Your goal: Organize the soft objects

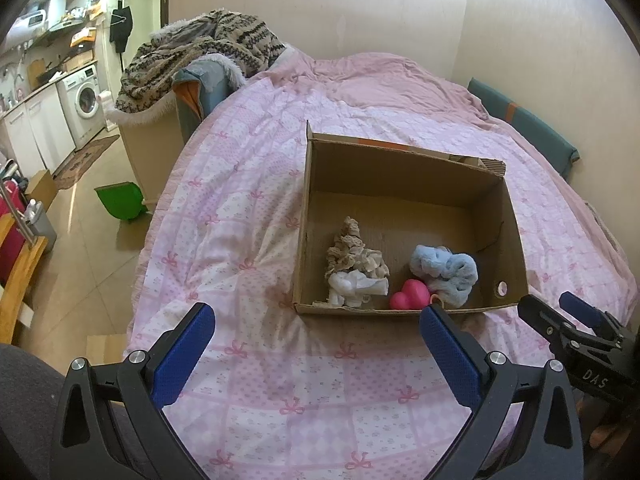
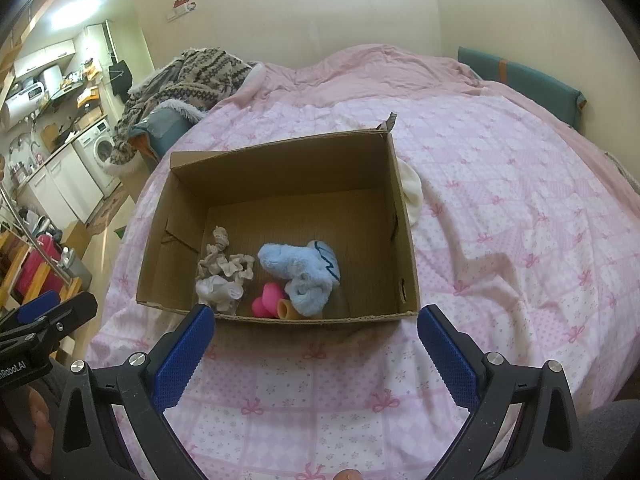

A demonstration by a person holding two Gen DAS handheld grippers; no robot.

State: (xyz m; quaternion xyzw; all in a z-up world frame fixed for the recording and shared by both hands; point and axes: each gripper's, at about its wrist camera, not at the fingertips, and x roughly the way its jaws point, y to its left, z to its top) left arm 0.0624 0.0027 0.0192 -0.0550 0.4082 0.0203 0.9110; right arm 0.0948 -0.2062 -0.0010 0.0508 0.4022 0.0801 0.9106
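Note:
An open cardboard box (image 1: 404,168) (image 2: 280,148) stands on the pink bed. Inside, near its front wall, lie a beige crumpled cloth (image 1: 354,254) (image 2: 224,260), a white cloth (image 1: 354,286) (image 2: 218,292), a pink heart-shaped toy (image 1: 410,295) (image 2: 266,300) and a light blue plush (image 1: 446,270) (image 2: 304,274). My left gripper (image 1: 316,320) hangs open just in front of the box, nothing between its fingers. My right gripper (image 2: 316,320) is open too, in front of the box, empty. A white soft item (image 2: 412,190) lies on the bed against the box's right wall.
The pink patterned quilt (image 1: 248,216) (image 2: 500,208) covers the bed. A knitted blanket pile (image 1: 200,52) (image 2: 188,76) sits at the far left corner. A green bin (image 1: 118,200) stands on the floor left of the bed, with a kitchen and washing machine (image 1: 86,100) beyond. A teal cushion (image 2: 520,72) lies against the wall.

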